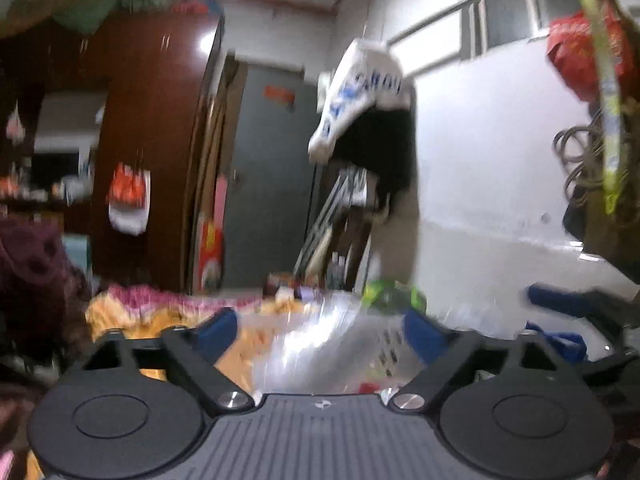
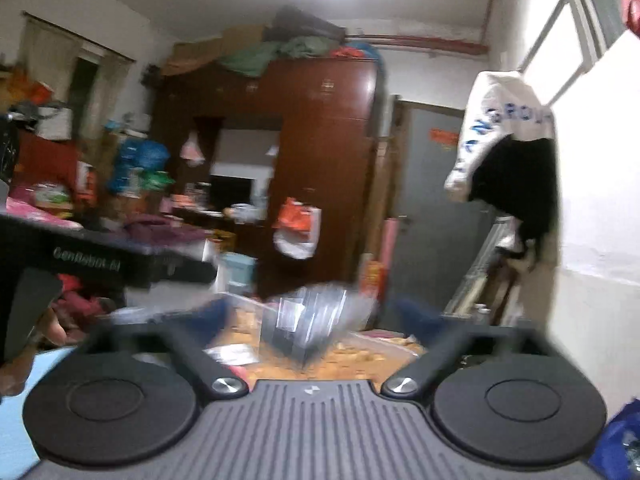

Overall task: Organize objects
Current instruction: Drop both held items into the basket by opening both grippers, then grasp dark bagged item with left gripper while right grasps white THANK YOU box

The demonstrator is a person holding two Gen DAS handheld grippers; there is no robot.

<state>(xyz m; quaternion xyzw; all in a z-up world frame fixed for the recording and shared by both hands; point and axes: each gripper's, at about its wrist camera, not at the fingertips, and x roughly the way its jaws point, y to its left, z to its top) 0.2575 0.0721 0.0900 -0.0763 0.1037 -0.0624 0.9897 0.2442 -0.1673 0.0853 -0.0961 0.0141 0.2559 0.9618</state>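
- Far left in the right wrist view there's the left claw's black body, with a person's hand (image 2: 24,344) wrapped round its handle. Behind it sits a messy bed (image 2: 168,232) with purple bedding.
- Left claw (image 1: 320,328): blue fingers spread wide, nothing pinched. A crinkly clear plastic bag (image 1: 320,344) lies just ahead of and below the gap, on an orange patterned cover (image 1: 120,312). It's too blurry to call whether a pad touches it.
- Middle: big brown wardrobe (image 2: 320,140) with bundles piled on top and an orange-white bag (image 2: 298,226) hanging on its door.
- Right claw (image 2: 316,316): also wide open, holding nothing. Ahead of it there's a clear plastic box (image 2: 384,340) with a see-through ribbed thing (image 2: 316,320) blurred above it, so I can't tell what that is.
- Right side: grey door (image 2: 436,200), then a white jacket (image 2: 504,120) with blue letters hanging over something black by the white wall.
- The right claw's blue fingertip (image 1: 552,300) pokes in at the right edge of the left wrist view.
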